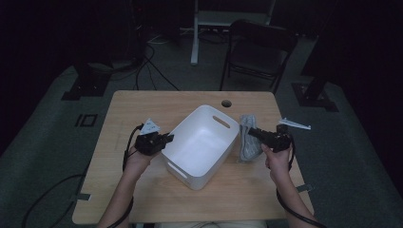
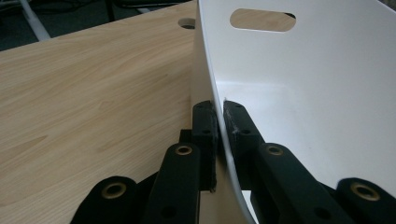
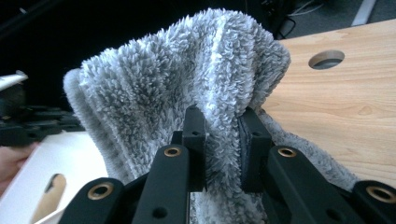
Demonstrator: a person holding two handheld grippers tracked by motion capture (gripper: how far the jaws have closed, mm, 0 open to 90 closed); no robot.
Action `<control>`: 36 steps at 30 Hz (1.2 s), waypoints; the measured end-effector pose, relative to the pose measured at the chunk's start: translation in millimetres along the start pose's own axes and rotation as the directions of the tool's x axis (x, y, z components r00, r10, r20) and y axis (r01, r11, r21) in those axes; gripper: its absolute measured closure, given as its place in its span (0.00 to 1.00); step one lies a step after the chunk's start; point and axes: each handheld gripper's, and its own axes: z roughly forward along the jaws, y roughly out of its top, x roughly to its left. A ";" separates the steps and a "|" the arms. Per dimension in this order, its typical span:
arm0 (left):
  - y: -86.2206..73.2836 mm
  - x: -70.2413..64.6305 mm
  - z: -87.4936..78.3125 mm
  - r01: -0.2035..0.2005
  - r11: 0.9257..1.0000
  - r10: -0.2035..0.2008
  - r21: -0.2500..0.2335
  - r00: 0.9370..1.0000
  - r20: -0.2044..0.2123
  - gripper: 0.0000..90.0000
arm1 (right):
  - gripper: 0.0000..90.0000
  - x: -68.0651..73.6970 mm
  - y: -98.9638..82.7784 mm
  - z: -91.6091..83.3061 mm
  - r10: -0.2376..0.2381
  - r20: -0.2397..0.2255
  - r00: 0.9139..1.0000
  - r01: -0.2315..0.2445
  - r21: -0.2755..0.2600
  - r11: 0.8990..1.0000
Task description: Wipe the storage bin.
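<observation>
On the wooden surface point(image 1: 142, 190) a white plastic bin point(image 1: 202, 164) sits skewed at the middle, with a grey fluffy towel point(image 1: 247, 140) just beside its right wall. The left gripper point(image 1: 167, 139) is pressed together on the bin's left wall, one jaw inside and one outside, apparently to steady the bin. The right gripper point(image 1: 253, 132) pinches a raised fold of the towel, bunching the pile upward, likely ready to carry it over the rim; whether the towel has fully left the surface is hard to tell in this dim view. The bin looks empty, and bare surface lies in front of it, though the towel sits close to the right edge.
</observation>
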 end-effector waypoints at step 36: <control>0.2 -1.0 1.8 -0.011 1.000 0.011 -0.011 1.000 -0.005 0.93 | 0.85 -26.1 -42.2 52.8 0.029 0.124 0.992 -0.052 0.190 0.980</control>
